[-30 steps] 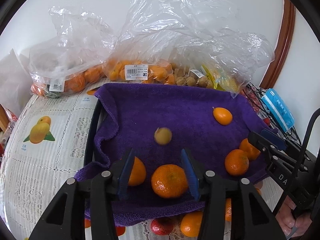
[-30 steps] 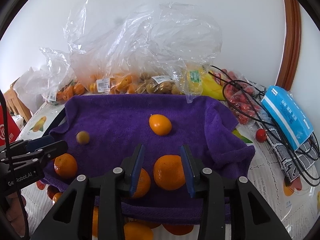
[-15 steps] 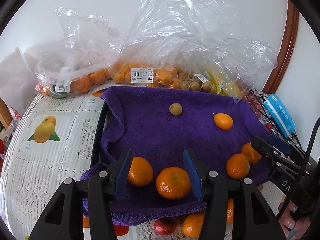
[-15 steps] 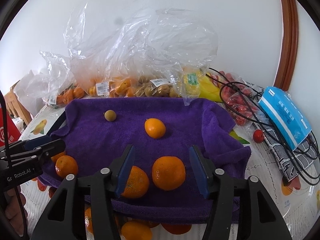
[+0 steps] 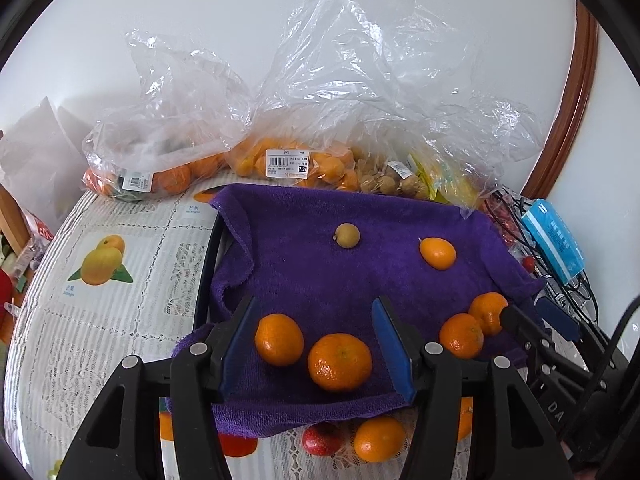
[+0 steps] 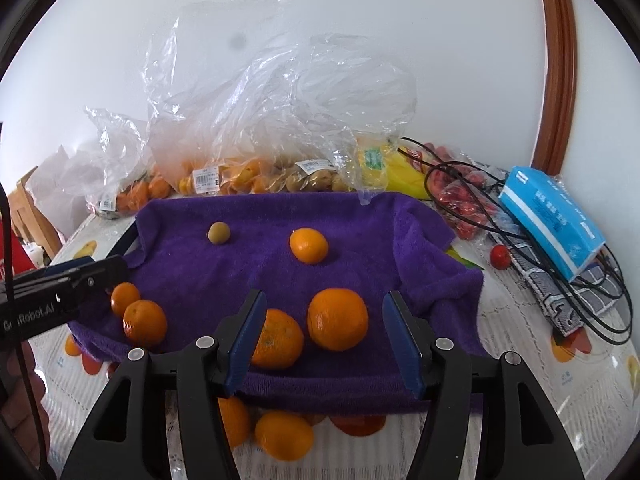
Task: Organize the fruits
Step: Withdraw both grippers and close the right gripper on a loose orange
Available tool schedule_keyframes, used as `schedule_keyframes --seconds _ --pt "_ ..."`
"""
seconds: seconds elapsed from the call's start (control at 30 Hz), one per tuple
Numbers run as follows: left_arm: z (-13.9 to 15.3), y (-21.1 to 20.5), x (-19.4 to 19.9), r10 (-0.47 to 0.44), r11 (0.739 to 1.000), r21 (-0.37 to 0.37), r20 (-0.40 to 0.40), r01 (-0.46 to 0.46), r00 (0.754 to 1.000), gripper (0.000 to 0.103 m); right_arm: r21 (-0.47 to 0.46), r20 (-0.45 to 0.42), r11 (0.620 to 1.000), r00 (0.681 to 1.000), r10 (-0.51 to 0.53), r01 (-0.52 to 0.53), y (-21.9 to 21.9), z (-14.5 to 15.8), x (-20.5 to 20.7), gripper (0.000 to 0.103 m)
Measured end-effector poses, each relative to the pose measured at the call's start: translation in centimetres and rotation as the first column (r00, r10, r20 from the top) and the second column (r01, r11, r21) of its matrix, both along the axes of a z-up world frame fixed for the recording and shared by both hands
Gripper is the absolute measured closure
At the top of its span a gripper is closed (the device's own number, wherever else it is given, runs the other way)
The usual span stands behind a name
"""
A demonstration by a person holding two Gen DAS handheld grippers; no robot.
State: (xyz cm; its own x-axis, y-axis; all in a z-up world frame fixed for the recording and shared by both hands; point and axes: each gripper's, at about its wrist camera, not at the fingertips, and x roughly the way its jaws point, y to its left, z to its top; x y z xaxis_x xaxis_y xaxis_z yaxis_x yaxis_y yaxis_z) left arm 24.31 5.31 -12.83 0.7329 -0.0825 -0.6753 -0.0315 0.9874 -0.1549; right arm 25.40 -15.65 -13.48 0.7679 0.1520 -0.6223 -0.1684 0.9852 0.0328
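Four mandarins (image 5: 339, 361) sat near the front edge of the purple towel (image 5: 360, 216), a kumquat (image 5: 437, 253) and a small brown longan-like fruit (image 5: 347, 235) further back. Left gripper (image 5: 316, 340) and right gripper (image 6: 325, 334) were both opening, gripping nothing. Risk: round fruit could roll off the towel's draped edge if nudged. Whatever tray lay under the towel was hidden; the bagged fruit (image 5: 286, 164) was hard to identify.

Bright, even daylight — fisheye-warped edges
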Motion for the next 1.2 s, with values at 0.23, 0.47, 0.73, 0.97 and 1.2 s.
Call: schedule_keyframes --seconds 0.23,0.47,0.73,0.97,1.2 --pt "0.2 0.4 -1.0 -0.016 1.0 -0.007 0.006 0.016 1.0 0.044 0.0 -0.04 1.0 0.999 0.001 -0.001 -0.1 -0.3 -1.7 0.043" --pt "-0.1 1.0 -2.2 -0.028 1.0 -0.006 -0.008 0.028 1.0 0.044 0.011 -0.081 1.0 0.996 0.022 -0.021 0.4 -1.1 -3.6 0.043" --pt "-0.8 2.3 -4.2 -0.032 0.999 0.003 -0.01 0.032 0.999 0.044 0.035 -0.085 0.999 0.996 0.019 -0.016 1.1 -1.0 -5.1 0.043" --pt "-2.0 4.1 -5.2 -0.012 1.0 -0.006 -0.032 0.011 0.999 0.044 0.023 -0.113 0.999 0.993 0.028 -0.026 1.4 -1.8 -5.9 0.043" --pt "-2.1 4.6 -5.3 0.0 1.0 -0.029 -0.031 -0.001 1.0 0.044 0.019 -0.118 0.999 0.992 0.044 -0.042 1.9 -2.4 -5.6 0.043"
